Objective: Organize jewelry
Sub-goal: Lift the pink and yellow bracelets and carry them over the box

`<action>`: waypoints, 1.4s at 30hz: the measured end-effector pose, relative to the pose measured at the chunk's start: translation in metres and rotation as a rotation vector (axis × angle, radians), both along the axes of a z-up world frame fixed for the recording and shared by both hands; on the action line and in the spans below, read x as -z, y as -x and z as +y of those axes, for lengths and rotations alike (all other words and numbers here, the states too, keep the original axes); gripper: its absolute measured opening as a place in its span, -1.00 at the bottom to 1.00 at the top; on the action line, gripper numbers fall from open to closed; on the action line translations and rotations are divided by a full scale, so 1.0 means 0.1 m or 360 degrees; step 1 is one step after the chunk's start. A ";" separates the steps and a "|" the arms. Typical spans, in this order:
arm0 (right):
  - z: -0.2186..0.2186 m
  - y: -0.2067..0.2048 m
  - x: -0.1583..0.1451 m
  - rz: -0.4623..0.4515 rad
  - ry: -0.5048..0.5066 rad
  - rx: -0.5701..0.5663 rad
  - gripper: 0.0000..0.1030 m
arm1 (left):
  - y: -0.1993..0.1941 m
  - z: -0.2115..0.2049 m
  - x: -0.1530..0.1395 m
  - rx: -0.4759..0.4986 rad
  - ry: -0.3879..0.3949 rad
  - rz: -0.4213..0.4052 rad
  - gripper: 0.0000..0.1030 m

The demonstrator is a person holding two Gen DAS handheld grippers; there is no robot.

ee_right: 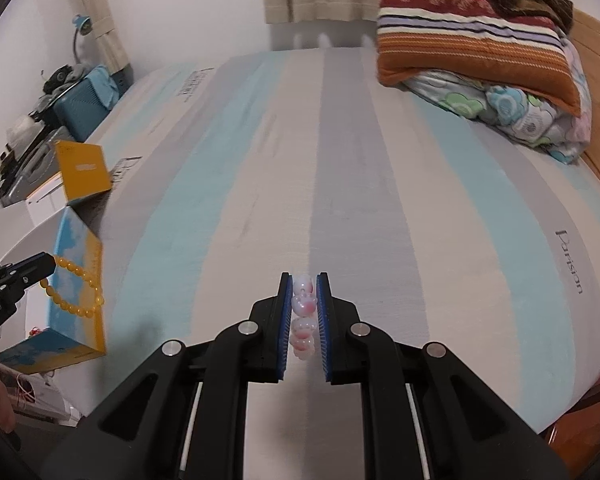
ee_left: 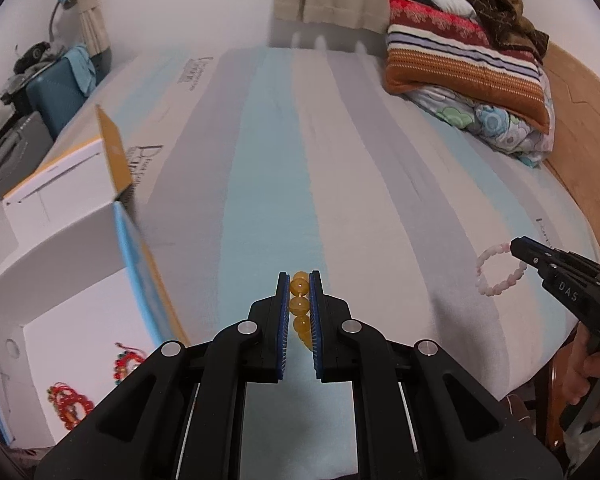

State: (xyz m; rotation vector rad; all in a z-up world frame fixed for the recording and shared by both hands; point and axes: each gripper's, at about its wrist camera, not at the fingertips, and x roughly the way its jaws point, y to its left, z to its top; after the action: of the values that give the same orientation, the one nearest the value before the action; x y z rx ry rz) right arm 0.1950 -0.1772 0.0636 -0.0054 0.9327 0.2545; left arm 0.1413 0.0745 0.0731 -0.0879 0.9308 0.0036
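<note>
Bedding first: I see the striped mattress [ee_left: 340,160] filling both views, folded quilts [ee_left: 468,60] stacked at its far right. An open cardboard box [ee_left: 76,216] at the left edge holds red bracelets [ee_left: 70,402]. My left gripper [ee_left: 299,292] is clamped on the yellow bead bracelet [ee_right: 74,288], my right gripper [ee_right: 304,294] on the pink bead bracelet [ee_left: 500,276]; both loops dangle clear of the sheet.

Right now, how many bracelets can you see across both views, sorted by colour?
Yellow bead bracelet, held in the left gripper: 1
Pink and white bead bracelet, held in the right gripper: 1
Red bead bracelets in the open white box: 2, one nearer the camera, one beyond it
Total: 4
</note>
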 end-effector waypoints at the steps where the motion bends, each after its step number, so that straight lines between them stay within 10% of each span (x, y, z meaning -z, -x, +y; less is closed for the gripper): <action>1: 0.07 0.02 -0.03 -0.0001 -0.0001 -0.0016 -0.77 | 0.04 0.04 -0.03 -0.0007 0.0003 -0.0002 -0.83; 19: 1.47 0.46 -0.32 -0.0058 0.0016 -0.0331 -0.77 | 0.69 1.32 -0.30 -0.0333 0.0001 -0.0032 -0.83; 42: 3.48 0.85 -0.13 0.0016 -0.0009 -0.0865 -0.77 | 1.50 2.84 0.36 -0.0832 0.0016 0.0215 -0.83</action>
State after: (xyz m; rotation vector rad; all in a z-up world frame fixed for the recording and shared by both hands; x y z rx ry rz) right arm 0.1104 0.1705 0.0761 -0.2554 0.9277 0.7605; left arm -0.0083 0.3583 0.0376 -0.3418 1.0203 0.4939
